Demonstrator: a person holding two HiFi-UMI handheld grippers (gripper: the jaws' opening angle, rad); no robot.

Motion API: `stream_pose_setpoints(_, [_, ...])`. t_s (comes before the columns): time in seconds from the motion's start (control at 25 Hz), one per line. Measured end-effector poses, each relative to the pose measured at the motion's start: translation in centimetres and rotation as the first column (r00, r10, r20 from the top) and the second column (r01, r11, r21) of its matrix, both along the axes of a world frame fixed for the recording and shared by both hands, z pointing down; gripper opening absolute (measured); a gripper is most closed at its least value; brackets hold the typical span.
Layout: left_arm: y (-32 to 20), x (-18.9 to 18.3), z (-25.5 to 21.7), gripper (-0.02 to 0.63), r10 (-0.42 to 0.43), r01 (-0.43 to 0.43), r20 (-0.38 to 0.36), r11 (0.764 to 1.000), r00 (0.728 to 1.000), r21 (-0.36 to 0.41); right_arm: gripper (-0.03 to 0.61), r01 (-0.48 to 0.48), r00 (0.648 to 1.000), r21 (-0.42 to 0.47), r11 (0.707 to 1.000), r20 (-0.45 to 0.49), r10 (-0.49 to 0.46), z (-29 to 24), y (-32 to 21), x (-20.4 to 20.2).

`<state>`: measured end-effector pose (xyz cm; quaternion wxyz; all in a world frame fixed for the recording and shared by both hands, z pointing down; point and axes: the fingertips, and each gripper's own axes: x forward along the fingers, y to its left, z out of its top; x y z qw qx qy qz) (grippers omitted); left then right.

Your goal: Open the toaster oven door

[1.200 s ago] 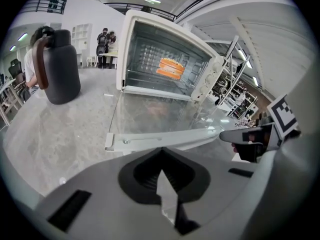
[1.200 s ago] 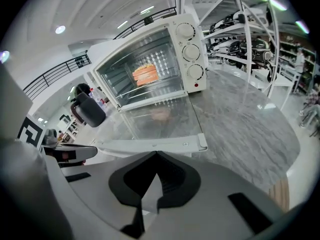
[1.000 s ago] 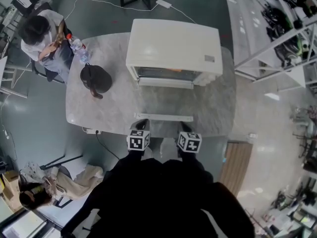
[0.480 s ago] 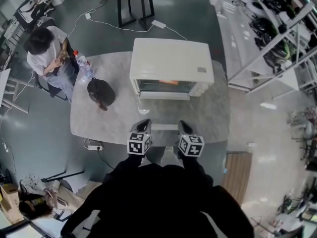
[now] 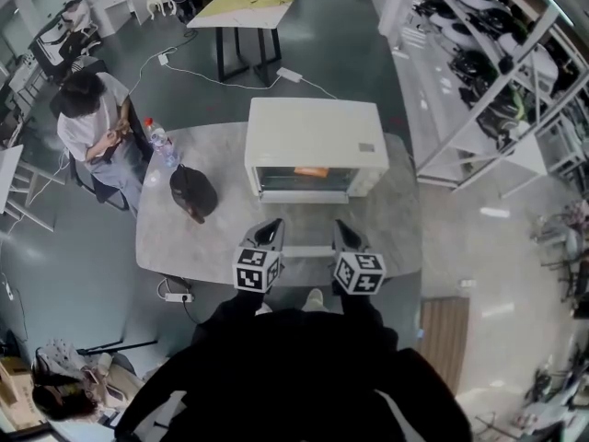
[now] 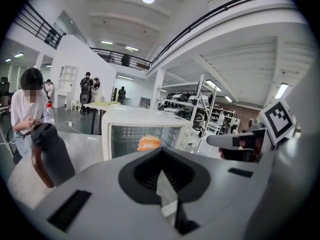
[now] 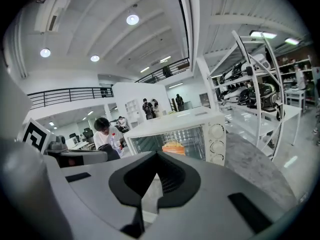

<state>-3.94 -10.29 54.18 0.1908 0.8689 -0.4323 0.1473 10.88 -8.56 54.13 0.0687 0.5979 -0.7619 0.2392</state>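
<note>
Facing the toaster oven door [image 5: 304, 177], left gripper [image 5: 270, 231] and right gripper [image 5: 345, 233] are hovering — jaws together, empty — seemingly lining up.

The toaster oven [image 5: 315, 134] is a cream-white box standing upright on the far half of the grey marbled surface [image 5: 230, 233], its front turned toward the person. Its glass door [image 5: 304, 179] stands shut, flat against the front. Orange food [image 7: 173, 147] shows through the pane. Three round knobs [image 7: 216, 145] run down the front, right of the door.
</note>
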Motion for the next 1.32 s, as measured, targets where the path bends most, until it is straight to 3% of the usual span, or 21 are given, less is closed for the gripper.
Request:
stream_pose_setpoints(0.24, [-0.7,-0.1,-4.3,0.003,0.001,0.001,-0.017,0.994,1.0,0.107,0.003,0.002,1.0,0.078,0.997,-0.024,0.0,-3.5,-0.5,0.4])
stream_pose_setpoints(0.56, [-1.0,-0.4,-7.5,0.003,-0.018,0.029,-0.065,0.986,0.998,0.167,0.003,0.017,1.0,0.135,0.991,-0.017,-0.014,-6.5,-0.8,0.5])
stream_pose_setpoints(1.32, [-1.6,-0.6,-9.1,0.003,-0.045,0.058,-0.07,0.979,0.997,0.196,0.003,0.032,0.999,0.171,0.985,0.016,-0.035,-8.1,-1.9,0.8])
